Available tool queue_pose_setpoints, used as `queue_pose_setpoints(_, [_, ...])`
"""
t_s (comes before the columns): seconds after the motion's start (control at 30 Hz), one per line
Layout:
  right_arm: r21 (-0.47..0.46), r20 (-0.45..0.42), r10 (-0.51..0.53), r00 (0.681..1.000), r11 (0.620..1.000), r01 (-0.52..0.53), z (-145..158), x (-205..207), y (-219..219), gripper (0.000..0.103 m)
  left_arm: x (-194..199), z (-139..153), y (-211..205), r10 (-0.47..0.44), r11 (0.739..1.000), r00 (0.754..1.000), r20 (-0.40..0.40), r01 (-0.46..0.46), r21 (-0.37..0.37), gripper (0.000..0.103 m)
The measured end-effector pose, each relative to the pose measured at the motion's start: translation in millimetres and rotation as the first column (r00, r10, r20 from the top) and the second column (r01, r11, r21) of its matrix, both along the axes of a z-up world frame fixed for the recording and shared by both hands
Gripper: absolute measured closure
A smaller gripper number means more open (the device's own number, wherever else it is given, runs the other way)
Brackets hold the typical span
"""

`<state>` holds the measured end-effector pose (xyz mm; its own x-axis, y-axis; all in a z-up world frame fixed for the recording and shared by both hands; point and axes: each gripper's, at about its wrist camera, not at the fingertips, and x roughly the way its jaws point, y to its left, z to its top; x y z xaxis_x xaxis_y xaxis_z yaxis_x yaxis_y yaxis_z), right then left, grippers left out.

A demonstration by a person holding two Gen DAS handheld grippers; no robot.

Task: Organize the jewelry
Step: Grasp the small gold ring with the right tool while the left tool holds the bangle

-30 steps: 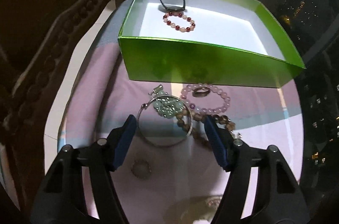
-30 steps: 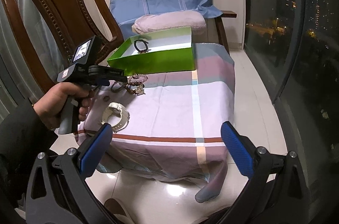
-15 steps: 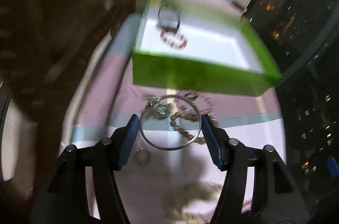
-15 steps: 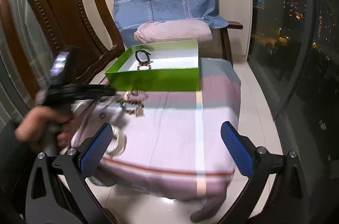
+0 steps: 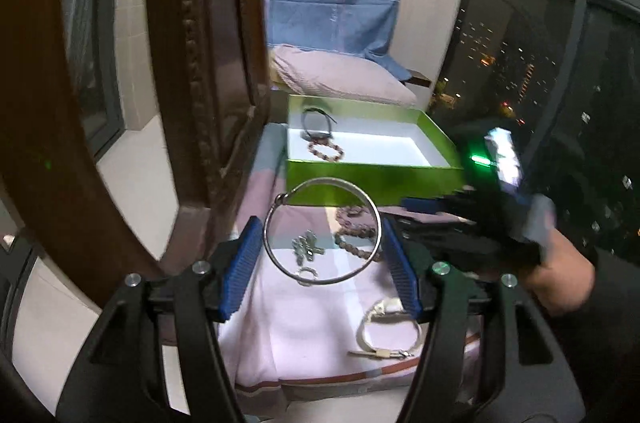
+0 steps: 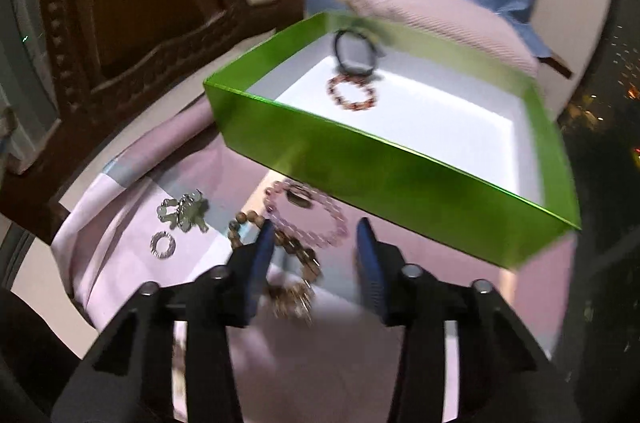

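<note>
A: We see the left gripper (image 5: 322,243) clamped on the silver bangle (image 5: 322,230), lifted clear of the cloth-covered table (image 5: 320,335), short of the green box (image 5: 360,183) and its near wall.

B: We see the right gripper (image 6: 316,239) closing over the brown bead bracelet (image 6: 296,251), pads not yet touching; the pink bead bracelet (image 6: 310,213) lies against the box's near edge.

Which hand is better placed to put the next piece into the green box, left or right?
Left, probably. The left gripper already holds the silver bangle lifted above the cloth, facing the green box. The right gripper is closing over the beaded bracelets, nothing gripped yet.
</note>
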<state>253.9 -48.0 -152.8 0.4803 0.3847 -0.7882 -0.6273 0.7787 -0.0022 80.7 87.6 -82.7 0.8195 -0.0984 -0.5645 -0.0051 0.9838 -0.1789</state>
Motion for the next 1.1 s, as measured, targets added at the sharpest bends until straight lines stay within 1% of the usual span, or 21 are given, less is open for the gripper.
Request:
queue_pose_setpoints(0.1, [-0.018, 0.006, 0.016, 1.000, 1.000, -0.016, -5, 9, 12, 0.067, -1, -1, -5, -0.031, 0.999, 1.000, 0.001, 0.031, 0.026, 0.043])
queue_pose_setpoints(0.17, [-0.008, -0.018, 0.024, 1.000, 1.000, -0.024, -8, 16, 16, 0.070, 4, -6, -4, -0.037, 0.999, 0.999, -0.012, 0.037, 0.016, 0.043])
queue_pose_setpoints(0.23, [-0.011, -0.032, 0.033, 0.999, 0.999, -0.033, -12, 20, 20, 0.077, 8, -8, -2, -0.043, 0.999, 0.999, -0.027, 0.044, 0.007, 0.043])
queue_pose_setpoints(0.33, [-0.024, -0.046, 0.055, 0.997, 0.998, -0.056, -17, 28, 29, 0.084, 10, -10, 1, -0.040, 0.999, 0.998, -0.040, 0.040, -0.003, 0.043])
queue_pose_setpoints(0.37, [-0.022, -0.052, 0.057, 0.997, 0.998, -0.058, -19, 30, 30, 0.085, 9, -10, 2, -0.039, 0.999, 0.998, -0.039, 0.039, -0.004, 0.043])
queue_pose_setpoints(0.43, [-0.019, -0.074, 0.058, 0.996, 0.998, -0.060, -22, 34, 31, 0.092, 9, -9, 1, -0.039, 0.999, 0.999, -0.038, 0.039, -0.004, 0.043])
queue_pose_setpoints(0.47, [-0.017, -0.081, 0.061, 0.995, 0.998, -0.062, -23, 35, 32, 0.094, 10, -9, 1, -0.038, 0.999, 0.999, -0.039, 0.038, -0.004, 0.043])
queue_pose_setpoints(0.5, [-0.017, -0.084, 0.062, 0.995, 0.998, -0.064, -24, 36, 33, 0.099, 10, -10, 2, -0.038, 0.999, 0.998, -0.041, 0.038, -0.004, 0.043])
queue_pose_setpoints(0.53, [-0.023, -0.099, 0.070, 0.993, 0.997, -0.073, -26, 36, 34, 0.100, 11, -11, 2, -0.039, 0.999, 0.998, -0.044, 0.039, -0.004, 0.043])
queue_pose_setpoints(0.67, [-0.013, -0.105, 0.059, 0.993, 0.998, -0.061, -27, 32, 30, 0.101, 11, -9, 1, -0.035, 0.999, 0.998, -0.048, 0.034, -0.005, 0.043])
queue_pose_setpoints(0.73, [0.011, -0.094, 0.046, 0.994, 0.999, -0.045, -21, 27, 22, 0.101, 12, -9, 1, -0.032, 0.999, 0.998, -0.047, 0.032, -0.001, 0.042])
queue_pose_setpoints(0.83, [0.023, -0.073, 0.044, 0.996, 0.999, -0.043, -13, 17, 16, 0.101, 14, -11, 2, -0.031, 1.000, 0.998, -0.052, 0.031, 0.000, 0.043])
queue_pose_setpoints(0.9, [0.031, -0.058, 0.045, 0.997, 0.999, -0.044, -6, 7, 9, 0.101, 13, -12, 1, -0.032, 0.999, 0.998, -0.059, 0.032, 0.002, 0.042])
queue_pose_setpoints(1.0, [0.059, -0.035, 0.026, 0.999, 0.998, -0.024, 8, -5, -5, 0.101, 13, -10, 0, -0.034, 0.999, 0.998, -0.049, 0.034, 0.000, 0.042])
queue_pose_setpoints(1.1, [0.105, -0.007, -0.011, 1.000, 0.994, 0.012, 31, -27, -32, 0.101, 15, -10, -2, -0.034, 0.999, 0.998, -0.053, 0.034, -0.002, 0.043])
